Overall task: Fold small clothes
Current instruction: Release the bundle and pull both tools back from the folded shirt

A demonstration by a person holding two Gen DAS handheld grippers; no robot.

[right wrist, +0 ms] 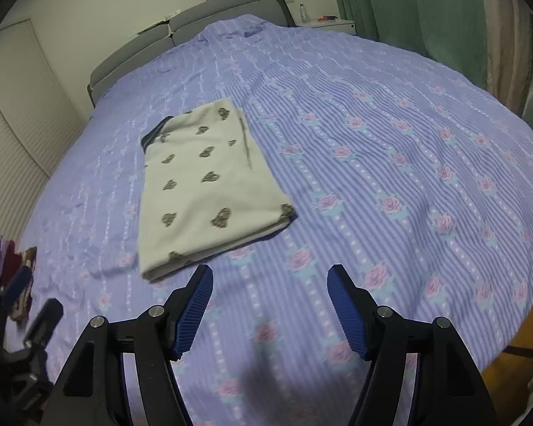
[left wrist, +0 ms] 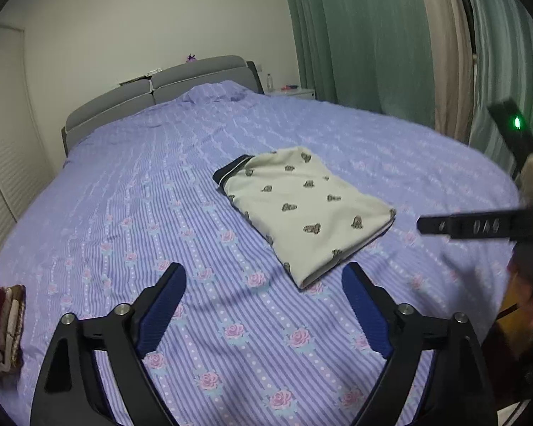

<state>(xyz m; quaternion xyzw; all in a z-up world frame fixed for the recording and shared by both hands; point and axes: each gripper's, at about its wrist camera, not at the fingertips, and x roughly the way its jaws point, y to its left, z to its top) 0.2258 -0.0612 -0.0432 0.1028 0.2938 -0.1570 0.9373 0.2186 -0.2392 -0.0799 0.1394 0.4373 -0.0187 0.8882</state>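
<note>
A cream garment with dark motifs and a dark waistband (left wrist: 302, 209) lies folded flat on the purple floral bedspread (left wrist: 160, 184). It also shows in the right wrist view (right wrist: 206, 188). My left gripper (left wrist: 264, 277) is open and empty above the bedspread, just short of the garment's near corner. My right gripper (right wrist: 268, 277) is open and empty, just right of the garment's near edge. The right gripper's body shows at the right edge of the left wrist view (left wrist: 497, 225).
A small pile of folded clothes (left wrist: 7, 330) sits at the bed's left edge, also in the right wrist view (right wrist: 7, 269). A grey headboard (left wrist: 152, 88) is at the far end. Green curtains (left wrist: 355, 35) hang on the right, beside a white nightstand (left wrist: 295, 93).
</note>
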